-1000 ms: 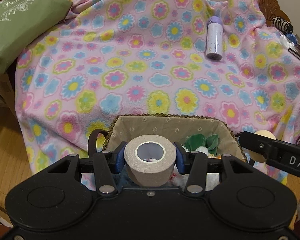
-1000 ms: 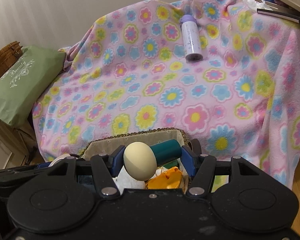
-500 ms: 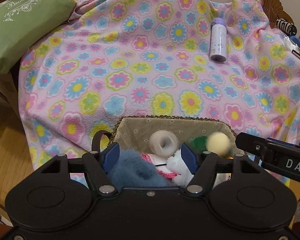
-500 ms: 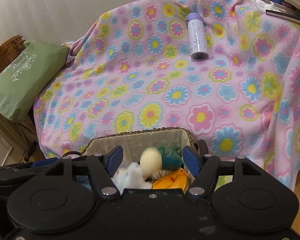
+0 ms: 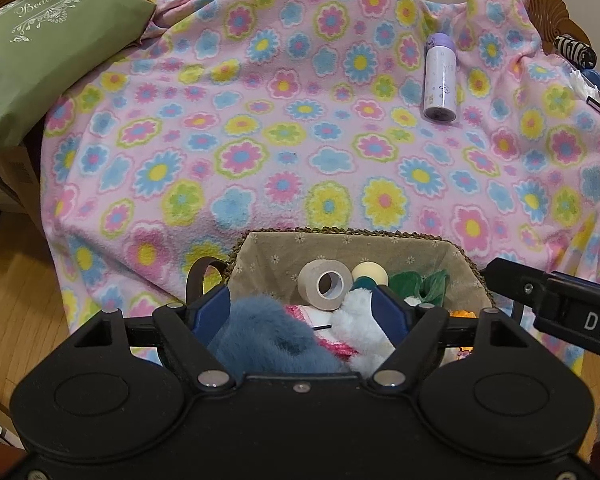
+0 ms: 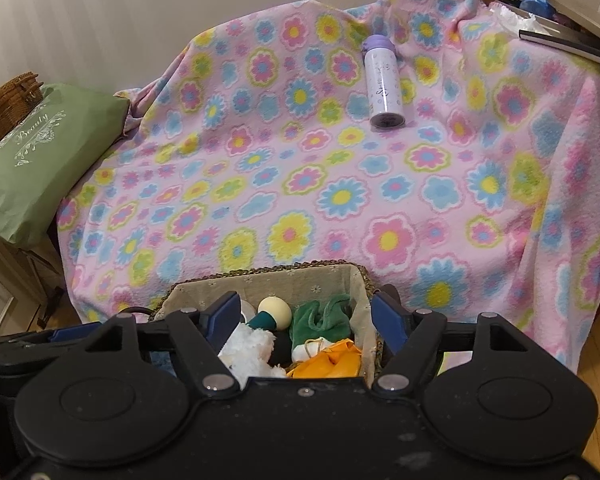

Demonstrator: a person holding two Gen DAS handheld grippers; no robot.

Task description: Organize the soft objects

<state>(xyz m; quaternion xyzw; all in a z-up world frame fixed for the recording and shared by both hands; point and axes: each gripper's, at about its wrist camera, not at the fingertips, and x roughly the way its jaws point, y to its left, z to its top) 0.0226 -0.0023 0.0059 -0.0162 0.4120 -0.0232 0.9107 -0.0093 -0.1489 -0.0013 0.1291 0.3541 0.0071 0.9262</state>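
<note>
Opening left gripper (image 5: 302, 308) above basket (image 5: 340, 232) rim

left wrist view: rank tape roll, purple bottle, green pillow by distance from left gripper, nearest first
From the left gripper, jaws opening with nothing gripped:
1. Tape roll, in the basket just ahead of the fingers.
2. Purple bottle, lying on the floral blanket, far right.
3. Green pillow, far left; too close to the bottle to rank firmly.
</note>
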